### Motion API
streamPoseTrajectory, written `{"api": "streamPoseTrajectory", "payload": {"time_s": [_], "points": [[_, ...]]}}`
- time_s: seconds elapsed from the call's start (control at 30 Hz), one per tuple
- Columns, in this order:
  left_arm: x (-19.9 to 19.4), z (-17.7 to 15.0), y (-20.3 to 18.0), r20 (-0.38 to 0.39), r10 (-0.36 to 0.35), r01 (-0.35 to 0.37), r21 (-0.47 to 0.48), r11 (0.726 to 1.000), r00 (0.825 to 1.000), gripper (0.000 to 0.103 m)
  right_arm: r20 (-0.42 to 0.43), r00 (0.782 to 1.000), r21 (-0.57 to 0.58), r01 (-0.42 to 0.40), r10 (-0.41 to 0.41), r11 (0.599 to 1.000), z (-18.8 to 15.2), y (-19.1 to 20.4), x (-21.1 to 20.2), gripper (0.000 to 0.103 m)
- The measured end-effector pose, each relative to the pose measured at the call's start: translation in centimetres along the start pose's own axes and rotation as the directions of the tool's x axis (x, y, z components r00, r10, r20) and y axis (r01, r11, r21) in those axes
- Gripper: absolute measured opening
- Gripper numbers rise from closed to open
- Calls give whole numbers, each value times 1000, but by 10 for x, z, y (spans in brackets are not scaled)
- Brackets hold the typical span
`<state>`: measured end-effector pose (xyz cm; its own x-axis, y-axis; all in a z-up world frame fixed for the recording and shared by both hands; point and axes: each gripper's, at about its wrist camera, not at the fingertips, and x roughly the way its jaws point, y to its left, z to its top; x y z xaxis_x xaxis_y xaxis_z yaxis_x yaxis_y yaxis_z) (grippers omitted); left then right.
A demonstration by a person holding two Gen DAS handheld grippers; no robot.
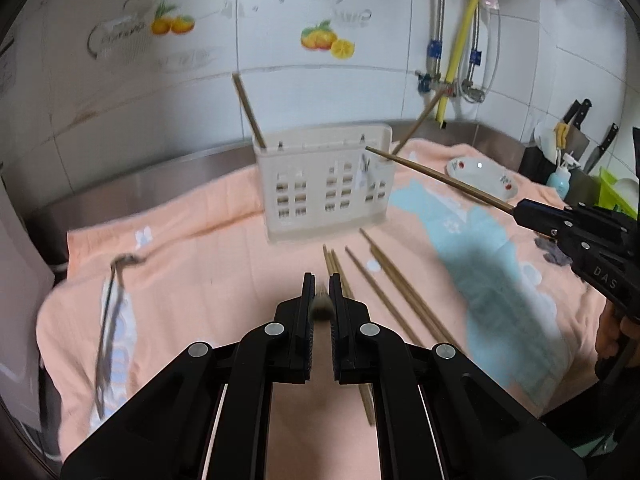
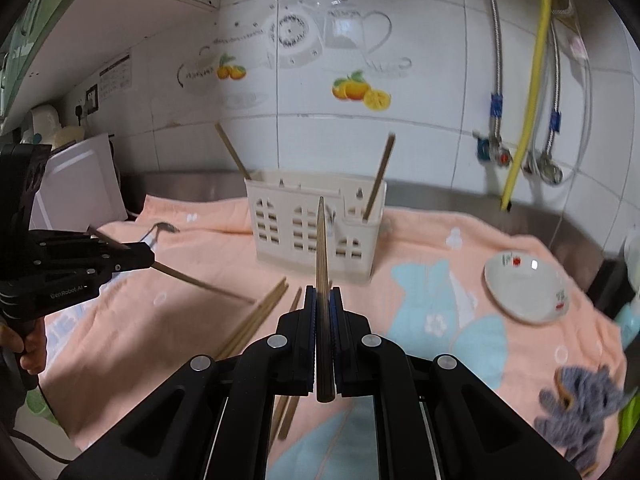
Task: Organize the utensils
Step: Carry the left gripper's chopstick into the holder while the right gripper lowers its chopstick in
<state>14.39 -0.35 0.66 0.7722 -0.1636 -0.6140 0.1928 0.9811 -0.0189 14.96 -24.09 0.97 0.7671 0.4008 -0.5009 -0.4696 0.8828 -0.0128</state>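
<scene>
Two chopsticks [image 2: 376, 184] upright in caddy [image 2: 316, 228]; bowl [image 2: 524, 288], rag [image 2: 580, 408] nearby.

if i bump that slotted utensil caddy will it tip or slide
The caddy is probably light: thin, perforated plastic holding only two chopsticks. It stands tall on soft towel, so a high bump likely tips it; a low push may drag the cloth rather than slide.
</scene>
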Motion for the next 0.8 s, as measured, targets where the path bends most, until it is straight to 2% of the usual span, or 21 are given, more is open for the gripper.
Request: {"api": "streamPoseTrajectory", "payload": {"time_s": [0.17,0.4,0.67,0.8], "points": [[-12,34,-4,66,0,-2,38,999,998,6,-12,1000,-32,11,-12,999,30,-7,4,7],[-24,74,-2,135,1,-10,66,998,991,6,-94,995,-132,33,-45,991,53,-11,11,7],[-37,114,6,218,14,-27,55,998,976,6,-204,977,-218,12,-58,976,78,-17,18,7],[-38,139,12,253,33,-47,48,998,967,6,-275,959,-252,-4,-67,968,86,-18,29,7]]}}
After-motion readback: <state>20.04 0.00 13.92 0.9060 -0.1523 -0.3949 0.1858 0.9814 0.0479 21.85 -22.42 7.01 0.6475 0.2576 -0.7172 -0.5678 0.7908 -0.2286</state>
